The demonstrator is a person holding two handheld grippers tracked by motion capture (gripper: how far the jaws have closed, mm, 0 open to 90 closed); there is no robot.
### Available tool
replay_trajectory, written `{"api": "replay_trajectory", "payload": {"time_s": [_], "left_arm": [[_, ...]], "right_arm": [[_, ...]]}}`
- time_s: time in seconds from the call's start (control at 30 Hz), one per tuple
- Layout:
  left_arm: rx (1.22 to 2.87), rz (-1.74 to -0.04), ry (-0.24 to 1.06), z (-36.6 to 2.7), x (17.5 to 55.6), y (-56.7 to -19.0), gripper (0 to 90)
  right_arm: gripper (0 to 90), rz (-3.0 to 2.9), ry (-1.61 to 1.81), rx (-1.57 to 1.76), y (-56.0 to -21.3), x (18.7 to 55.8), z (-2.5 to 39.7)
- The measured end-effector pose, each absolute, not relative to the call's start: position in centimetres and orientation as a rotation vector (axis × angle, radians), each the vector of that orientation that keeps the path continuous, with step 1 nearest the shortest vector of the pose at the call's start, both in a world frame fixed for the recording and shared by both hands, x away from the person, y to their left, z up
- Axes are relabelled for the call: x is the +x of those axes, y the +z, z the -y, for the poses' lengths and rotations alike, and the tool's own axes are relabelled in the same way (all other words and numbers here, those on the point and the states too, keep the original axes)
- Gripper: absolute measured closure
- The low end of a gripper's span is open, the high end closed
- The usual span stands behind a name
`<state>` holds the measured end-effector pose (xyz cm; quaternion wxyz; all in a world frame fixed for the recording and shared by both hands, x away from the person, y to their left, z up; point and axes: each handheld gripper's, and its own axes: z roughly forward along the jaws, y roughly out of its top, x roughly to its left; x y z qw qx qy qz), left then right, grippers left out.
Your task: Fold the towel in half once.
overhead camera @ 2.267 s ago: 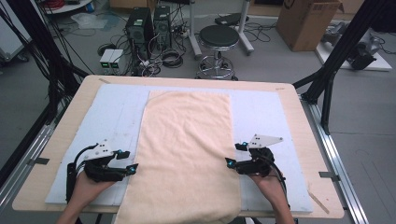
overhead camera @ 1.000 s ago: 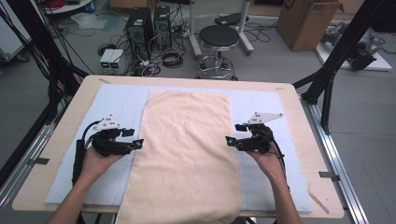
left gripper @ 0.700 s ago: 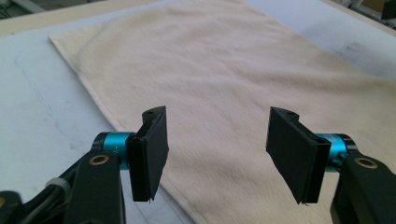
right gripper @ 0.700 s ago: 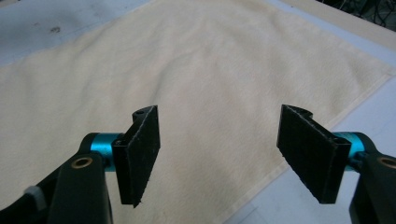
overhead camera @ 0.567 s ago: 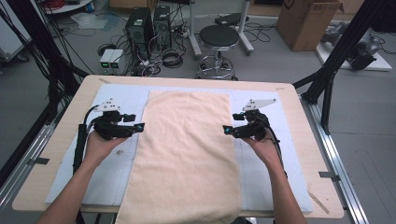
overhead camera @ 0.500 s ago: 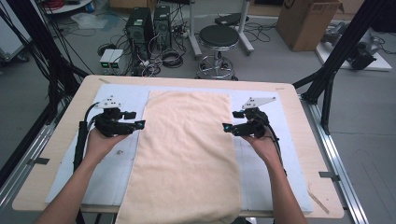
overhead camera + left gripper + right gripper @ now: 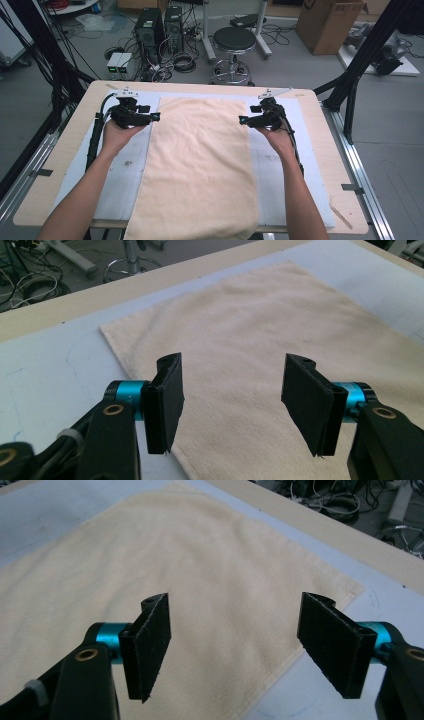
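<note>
A cream towel lies flat down the middle of the table, its near end hanging over the front edge. My left gripper hovers open at the towel's left edge near the far left corner; its jaws stand wide apart over the cloth. My right gripper is open at the towel's right edge near the far right corner, its jaws spread above the towel. Neither holds anything.
A pale blue mat covers the wooden table under the towel. Beyond the far edge stand a stool, computer cases and cables. Black frame legs rise at the right.
Both grippers have travelled from the near part of the table up along the towel's sides to its far corners. They stay open throughout.
</note>
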<state>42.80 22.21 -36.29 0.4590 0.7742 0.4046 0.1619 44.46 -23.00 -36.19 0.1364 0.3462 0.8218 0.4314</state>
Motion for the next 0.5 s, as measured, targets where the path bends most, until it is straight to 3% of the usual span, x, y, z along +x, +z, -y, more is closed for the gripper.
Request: {"api": "replay_trajectory", "payload": {"time_s": [0.3,0.5], "left_arm": [[1.866,-1.072,0.341,-22.3,44.2,-39.1,43.3],[1.928,-1.097,0.351,-21.6,44.7,-40.8,42.9]], "right_arm": [[29.2,-2.429,1.186,1.100,-39.2,46.4,22.4],[29.2,-2.444,1.143,1.158,-40.7,47.1,22.3]]}}
